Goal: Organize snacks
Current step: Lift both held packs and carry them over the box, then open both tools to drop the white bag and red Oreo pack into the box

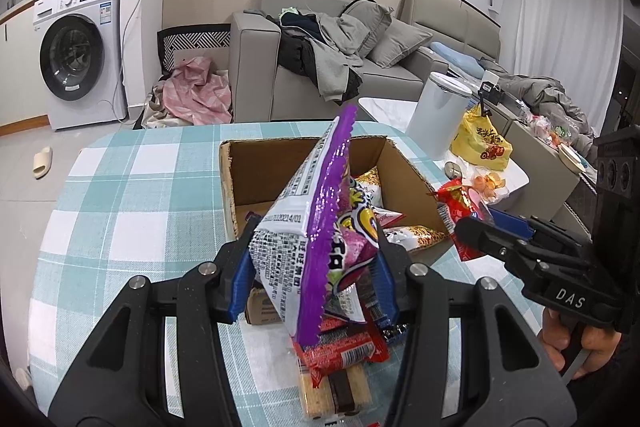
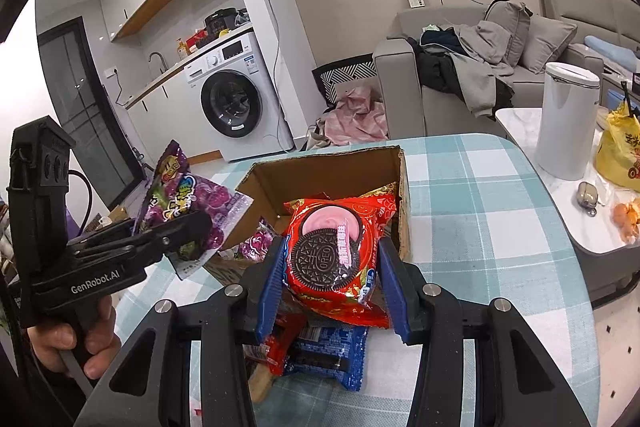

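My left gripper (image 1: 316, 267) is shut on a purple snack bag (image 1: 320, 227), held upright just in front of the open cardboard box (image 1: 256, 163); the same purple bag (image 2: 188, 203) and left gripper (image 2: 176, 231) show at the left of the right wrist view. My right gripper (image 2: 332, 267) is shut on a red Oreo packet (image 2: 336, 251), held over the near edge of the cardboard box (image 2: 320, 171). That right gripper (image 1: 476, 239) and red packet (image 1: 456, 207) appear beside the box's right wall. A few snack bags (image 1: 416, 239) lie inside the box.
Loose snacks lie on the checked tablecloth (image 1: 120, 195) below the grippers: a red packet (image 1: 344, 351), wafers (image 1: 332, 395) and a blue Oreo pack (image 2: 328, 351). A white bin (image 2: 568, 123), yellow bag (image 2: 620, 155) and side table stand right. A sofa (image 1: 360, 67) and washing machine (image 1: 80, 55) are behind.
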`<state>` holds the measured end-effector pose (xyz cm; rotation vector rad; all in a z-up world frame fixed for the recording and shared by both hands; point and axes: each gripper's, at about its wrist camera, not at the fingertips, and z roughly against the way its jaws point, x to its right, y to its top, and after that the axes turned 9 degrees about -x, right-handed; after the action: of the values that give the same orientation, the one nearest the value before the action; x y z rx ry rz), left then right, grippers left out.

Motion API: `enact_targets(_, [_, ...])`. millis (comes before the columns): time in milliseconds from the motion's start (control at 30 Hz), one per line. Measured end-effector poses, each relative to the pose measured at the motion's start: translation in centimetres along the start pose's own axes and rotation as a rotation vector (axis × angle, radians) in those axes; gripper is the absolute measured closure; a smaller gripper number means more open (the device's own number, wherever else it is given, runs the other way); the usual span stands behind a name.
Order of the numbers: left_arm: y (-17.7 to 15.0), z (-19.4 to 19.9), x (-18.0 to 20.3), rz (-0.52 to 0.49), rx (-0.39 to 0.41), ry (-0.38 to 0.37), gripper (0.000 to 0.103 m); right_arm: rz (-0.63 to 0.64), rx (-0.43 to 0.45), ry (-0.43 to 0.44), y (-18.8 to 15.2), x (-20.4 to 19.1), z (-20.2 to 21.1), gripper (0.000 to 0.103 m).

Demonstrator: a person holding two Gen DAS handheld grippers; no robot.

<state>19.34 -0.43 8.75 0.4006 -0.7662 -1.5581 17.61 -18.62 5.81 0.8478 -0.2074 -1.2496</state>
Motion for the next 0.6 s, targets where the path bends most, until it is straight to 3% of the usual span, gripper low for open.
enact_targets(600, [1.8, -4.7, -0.4, -0.005, -0.03, 0.007, 0.056, -0.019, -0.019, -0.007, 1.4, -0.5, -3.5, 0.057])
